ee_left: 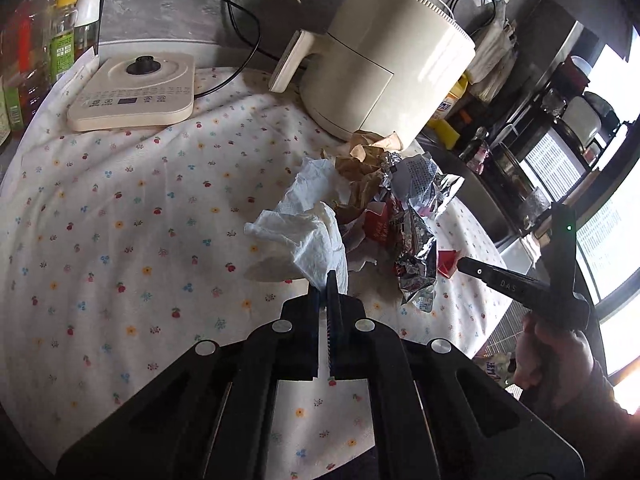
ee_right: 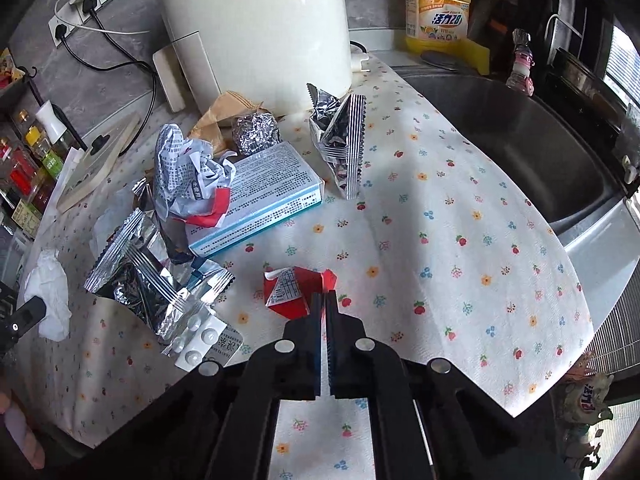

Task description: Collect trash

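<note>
A kitchen counter under a flowered cloth (ee_right: 460, 216) holds a heap of trash in front of a cream air fryer (ee_left: 392, 64).

The left gripper (ee_left: 326, 284) has its jaws pressed together on the corner of a white tissue (ee_left: 308, 232), which sits at the near edge of the heap, in front of the fryer. The right gripper (ee_right: 325, 300) is likewise closed, pinching the edge of a small red wrapper (ee_right: 294, 290) that lies on the cloth in front of the fryer, apart from the heap.

Between the wrapper and the fryer lies a blue-and-white box (ee_right: 256, 196), with crumpled printed paper (ee_right: 188, 172) against its left end. A foil ball (ee_right: 256, 130) and brown paper (ee_right: 224, 116) sit just before the fryer. An opened foil pouch (ee_right: 344, 140) stands right of the box. Left of the wrapper are more foil packets (ee_right: 136, 276) and a pill blister (ee_right: 200, 336).

Right of the fryer a yellow detergent bottle (ee_right: 438, 4) stands behind a steel sink (ee_right: 520, 140). Left of the fryer is a kettle base (ee_left: 136, 92), with bottles (ee_left: 60, 32) beyond it.
</note>
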The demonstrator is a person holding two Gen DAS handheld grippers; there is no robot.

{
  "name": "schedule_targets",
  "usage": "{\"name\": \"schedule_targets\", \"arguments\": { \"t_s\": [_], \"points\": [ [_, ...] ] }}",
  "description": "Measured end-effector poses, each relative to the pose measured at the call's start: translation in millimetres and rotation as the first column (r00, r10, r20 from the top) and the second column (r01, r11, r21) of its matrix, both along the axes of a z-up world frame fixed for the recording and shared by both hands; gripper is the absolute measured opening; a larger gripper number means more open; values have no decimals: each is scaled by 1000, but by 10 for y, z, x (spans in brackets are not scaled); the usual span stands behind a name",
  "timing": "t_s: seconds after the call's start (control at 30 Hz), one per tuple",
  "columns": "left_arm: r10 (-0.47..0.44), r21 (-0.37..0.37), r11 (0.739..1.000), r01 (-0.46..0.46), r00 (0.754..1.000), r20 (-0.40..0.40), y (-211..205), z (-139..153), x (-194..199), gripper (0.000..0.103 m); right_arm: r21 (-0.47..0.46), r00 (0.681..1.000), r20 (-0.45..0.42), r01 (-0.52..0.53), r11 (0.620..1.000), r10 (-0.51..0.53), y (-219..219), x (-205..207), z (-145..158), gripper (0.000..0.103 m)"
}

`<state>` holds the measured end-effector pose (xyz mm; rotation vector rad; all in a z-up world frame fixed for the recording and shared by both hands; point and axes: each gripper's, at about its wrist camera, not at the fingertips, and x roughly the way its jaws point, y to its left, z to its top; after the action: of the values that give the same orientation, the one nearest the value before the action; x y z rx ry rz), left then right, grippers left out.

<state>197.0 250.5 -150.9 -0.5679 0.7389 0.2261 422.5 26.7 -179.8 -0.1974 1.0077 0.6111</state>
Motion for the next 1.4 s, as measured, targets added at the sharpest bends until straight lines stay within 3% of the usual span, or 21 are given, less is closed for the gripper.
{"name": "schedule_targets", "arguments": {
  "t_s": [0.2, 0.43, 0.73, 1.1, 1.4],
  "points": [
    [7, 18, 1000, -7, 1000, 5, -101, 55, -4, 4, 31, 1000, 22, 0, 1000, -1, -205, -99, 132, 1],
    [-7, 21, 1000, 7, 999, 43, -529, 252, 20, 4, 85, 999, 39, 21, 996, -24, -736, -235, 403, 1],
    [-166, 30, 986, 165, 985, 40, -1500, 345, 340, 4, 115, 989, 57, 130, 985, -137, -1951, -498, 639, 1],
    [-392, 27, 920, 391, 920, 16, -2896, 249, 658, 4, 95, 949, 42, 307, 947, -312, -3441, -852, 540, 2],
    [-516, -14, 856, 516, 856, -32, -3899, -85, 666, 4, 47, 914, -44, 406, 913, -404, -4313, -1233, 91, 2]
  ]
}}
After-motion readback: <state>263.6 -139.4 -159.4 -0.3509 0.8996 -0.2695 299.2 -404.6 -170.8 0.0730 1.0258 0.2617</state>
